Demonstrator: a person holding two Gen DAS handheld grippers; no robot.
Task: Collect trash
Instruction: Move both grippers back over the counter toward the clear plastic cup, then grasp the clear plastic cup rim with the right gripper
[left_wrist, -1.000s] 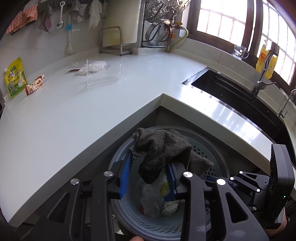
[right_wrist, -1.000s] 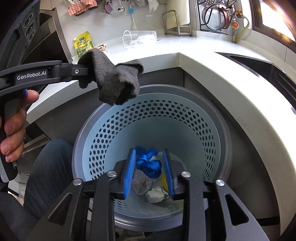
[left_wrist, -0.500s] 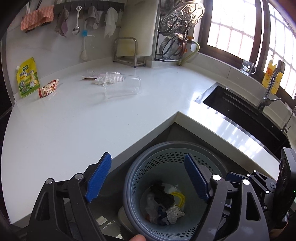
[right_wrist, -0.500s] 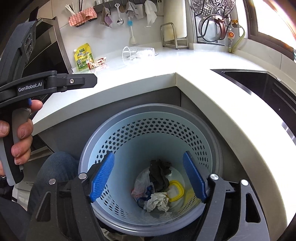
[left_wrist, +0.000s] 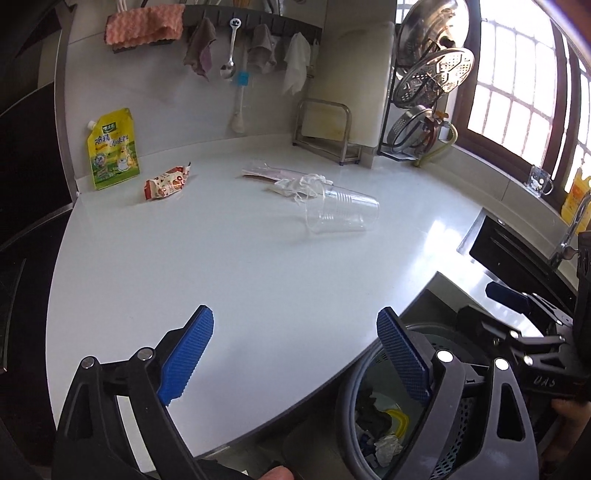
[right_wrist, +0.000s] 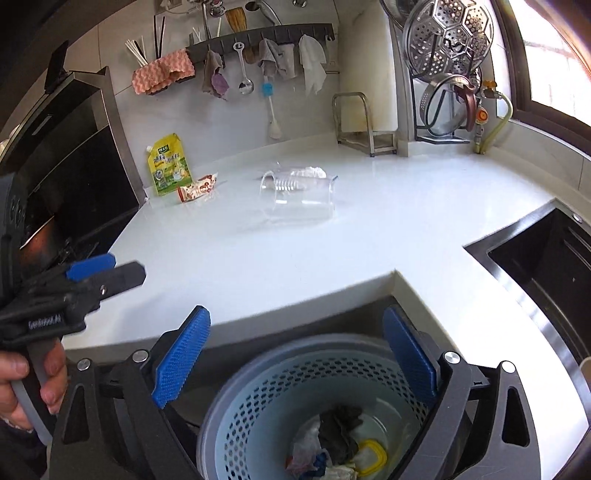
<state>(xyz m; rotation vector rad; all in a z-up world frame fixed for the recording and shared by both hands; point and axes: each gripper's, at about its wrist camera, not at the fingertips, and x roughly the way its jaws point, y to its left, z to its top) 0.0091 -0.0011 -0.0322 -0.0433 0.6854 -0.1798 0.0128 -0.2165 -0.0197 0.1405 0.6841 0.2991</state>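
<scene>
At the far left of the white counter (left_wrist: 229, 280), against the wall, a yellow spouted pouch (left_wrist: 112, 149) stands upright, and a small red-and-white snack wrapper (left_wrist: 167, 182) lies just beside it to the right. Further right, mid-counter, a flat clear wrapper (left_wrist: 264, 174) and a crumpled white tissue (left_wrist: 301, 184) lie together, the tissue touching the mouth of a clear plastic cup (left_wrist: 341, 214) tipped on its side. Nearer, the left gripper (left_wrist: 295, 354) hangs over the counter's near edge, jaws wide apart with nothing between them; they have just been opening. A second ago its pads pinched a dark cloth over the bin; that cloth now lies inside. To the right, below the counter corner, stands the perforated blue waste basket (right_wrist: 266, 384), holding the dark cloth (right_wrist: 338, 424), a yellow ring (right_wrist: 373, 454), white crumpled paper and something blue. The right gripper (right_wrist: 295, 362) sits above the basket rim, jaws likewise spread and empty, also just opened; the blue bundle it held a second ago is gone from its pads. Judgement: both drops are complete, and both views have swung up from the basket toward the counter. Remaining trash appears to be cup, tissue, clear wrapper, snack wrapper, possibly the pouch. Cup likely needs a gentle squeeze; it may roll.
</scene>
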